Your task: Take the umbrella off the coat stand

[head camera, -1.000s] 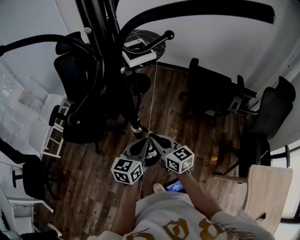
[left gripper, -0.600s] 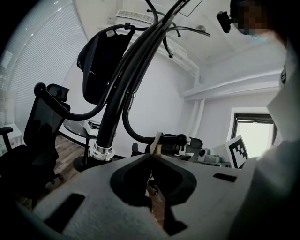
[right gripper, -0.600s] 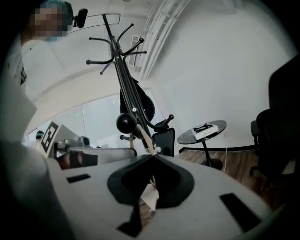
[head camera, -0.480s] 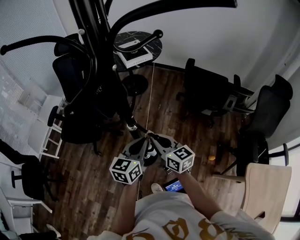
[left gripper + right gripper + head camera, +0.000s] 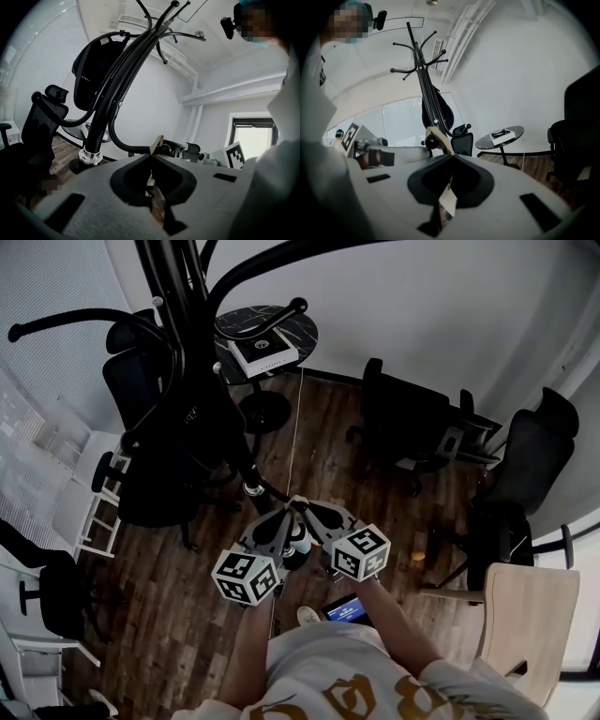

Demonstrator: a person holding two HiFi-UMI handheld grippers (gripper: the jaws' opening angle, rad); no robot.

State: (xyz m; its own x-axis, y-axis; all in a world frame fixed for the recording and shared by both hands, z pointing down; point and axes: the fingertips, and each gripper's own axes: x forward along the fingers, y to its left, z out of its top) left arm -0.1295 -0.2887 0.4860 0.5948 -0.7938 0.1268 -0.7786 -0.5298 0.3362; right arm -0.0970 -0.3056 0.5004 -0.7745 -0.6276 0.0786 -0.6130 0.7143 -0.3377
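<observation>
Well, the umbrella (image 5: 202, 427) hangs on the coat stand (image 5: 173, 277), a dark folded bulk pressed close along the black pole, well above the wooden floor (image 5: 319, 437). Lower along that dark column sits a chrome collar (image 5: 253, 488), and just past it both grippers meet tip to tip.

The left gripper (image 5: 286, 514) has its jaws pressed together. A tan strap (image 5: 157, 143) sticks up from the tips, right beside a curved black bar (image 5: 115, 133); whether that bar belongs to the stand or to the umbrella cannot be told. The right gripper (image 5: 305, 509) is closed too, nipping the tan strap just beside the bar's ball end (image 5: 432, 140), and a pale tag (image 5: 447, 201) dangles in the hollow behind its jaws. In the right gripper view the stand rises tall, hooks fanned out at the top, the umbrella against its pole.

At the floor's far edge, by the wall, a round table (image 5: 307, 334) carries a white box (image 5: 265, 351). Black office chairs (image 5: 408, 423) line the floor's right edge, and a pale wooden chair (image 5: 525, 615) sits at its near right corner. A lit screen (image 5: 345, 608) glows just below the right gripper's marker cube.
</observation>
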